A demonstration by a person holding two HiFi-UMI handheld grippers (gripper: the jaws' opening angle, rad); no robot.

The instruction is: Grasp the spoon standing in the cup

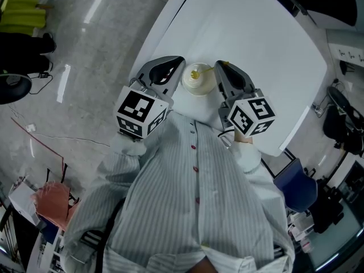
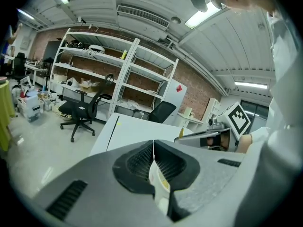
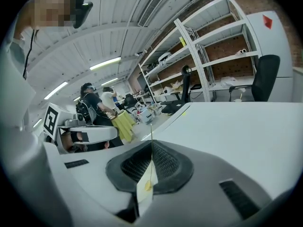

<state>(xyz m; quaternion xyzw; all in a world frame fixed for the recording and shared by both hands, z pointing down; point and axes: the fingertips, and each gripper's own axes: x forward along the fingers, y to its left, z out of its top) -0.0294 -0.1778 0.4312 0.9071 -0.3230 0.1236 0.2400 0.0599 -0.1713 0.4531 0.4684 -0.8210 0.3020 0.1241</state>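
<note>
A small white cup [image 1: 200, 83] stands on the white table [image 1: 267, 56] just in front of my body, with a thin yellow spoon [image 1: 203, 71] leaning out of it to the right. My right gripper [image 1: 222, 66] is at the cup's right. In the right gripper view its jaws [image 3: 151, 148] are shut on the spoon's handle [image 3: 150, 167], which runs as a yellow line between the pads. My left gripper [image 1: 180, 64] is at the cup's left. Its jaws [image 2: 154, 148] are pinched on the cup's wall [image 2: 160, 189], which shows white below the pads.
The table's near edge lies under my striped shirt [image 1: 193, 198]. A blue chair [image 1: 297, 187] stands off the table's right corner. Shelves [image 2: 118, 74] and black office chairs [image 2: 83, 110] stand beyond the far side. People sit at a desk [image 3: 102, 103] in the background.
</note>
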